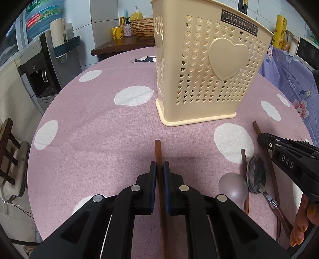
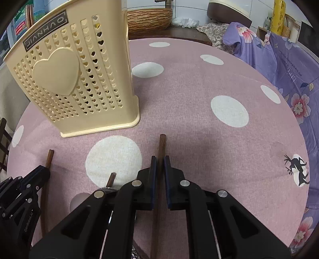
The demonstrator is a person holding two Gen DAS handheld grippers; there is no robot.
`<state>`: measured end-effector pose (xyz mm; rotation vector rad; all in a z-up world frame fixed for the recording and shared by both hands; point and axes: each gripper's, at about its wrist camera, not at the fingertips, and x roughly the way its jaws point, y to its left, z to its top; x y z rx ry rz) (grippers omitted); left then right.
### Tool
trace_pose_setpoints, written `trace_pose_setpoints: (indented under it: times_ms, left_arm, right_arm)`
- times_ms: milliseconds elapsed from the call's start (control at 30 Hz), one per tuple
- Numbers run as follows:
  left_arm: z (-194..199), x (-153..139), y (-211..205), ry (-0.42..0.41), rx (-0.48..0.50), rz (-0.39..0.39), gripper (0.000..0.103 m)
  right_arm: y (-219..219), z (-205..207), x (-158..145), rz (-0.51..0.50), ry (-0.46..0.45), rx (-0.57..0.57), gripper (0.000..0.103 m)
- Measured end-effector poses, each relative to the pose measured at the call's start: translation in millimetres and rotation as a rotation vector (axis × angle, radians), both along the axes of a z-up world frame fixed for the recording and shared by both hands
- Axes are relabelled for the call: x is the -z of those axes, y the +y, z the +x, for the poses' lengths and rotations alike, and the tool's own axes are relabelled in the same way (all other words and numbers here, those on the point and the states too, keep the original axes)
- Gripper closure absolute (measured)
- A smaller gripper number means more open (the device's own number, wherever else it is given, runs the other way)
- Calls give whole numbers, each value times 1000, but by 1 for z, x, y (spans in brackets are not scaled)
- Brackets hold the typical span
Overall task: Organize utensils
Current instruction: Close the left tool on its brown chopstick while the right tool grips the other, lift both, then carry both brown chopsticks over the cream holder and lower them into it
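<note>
My left gripper (image 1: 159, 166) is shut on a brown wooden chopstick (image 1: 158, 151), whose tip pokes out past the pads. My right gripper (image 2: 160, 161) is likewise shut on a second brown chopstick (image 2: 162, 145). A cream perforated utensil holder (image 1: 209, 65) with a heart on its side stands upright on the pink dotted tablecloth (image 1: 95, 123), ahead of both grippers; it shows to the left in the right wrist view (image 2: 75, 79). Between the grippers lie a pale spoon (image 1: 233, 189), a metal spoon (image 1: 257, 175) and another wooden stick (image 1: 243, 159).
A purple floral cloth (image 2: 289, 65) hangs past the table's right edge. A water dispenser (image 1: 39, 65) and a wooden stool (image 1: 8, 151) stand off the left edge. Behind the table, a dark side table carries a wicker basket (image 2: 149, 18). A person's fingers (image 1: 303, 223) hold the right gripper.
</note>
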<state>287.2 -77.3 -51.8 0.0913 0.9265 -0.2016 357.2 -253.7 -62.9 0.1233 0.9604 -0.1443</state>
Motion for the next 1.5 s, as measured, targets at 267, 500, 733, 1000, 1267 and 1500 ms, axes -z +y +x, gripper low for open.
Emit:
trace_pose_setpoints:
  times_ms: [267,500,733,1000,1267,1500]
  left_arm:
    - [12,-2,0,-1,-14,-21,95]
    - [18,-26,1,-59,-20,-48,95]
    - [15,-60,4,-133,-21,-91,95]
    - [7,-101,12,-226,-15,-140,95]
    - [-10,-135,20,-308,-1,-193,95]
    - [-24,-155,26,-365,9,-212,95]
  right_arm:
    - [-8,3,-27,21,-92,3,95]
    - [-15,3,-56,33,-168,10,95]
    - [-19,-10,-90,47,-256,9,96]
    - [-19,-36,-134,41,-367,-13,96]
    - [-15,-65,-171,27,-452,-56,96]
    - [-12,-83,-194,24,-494,-82,96]
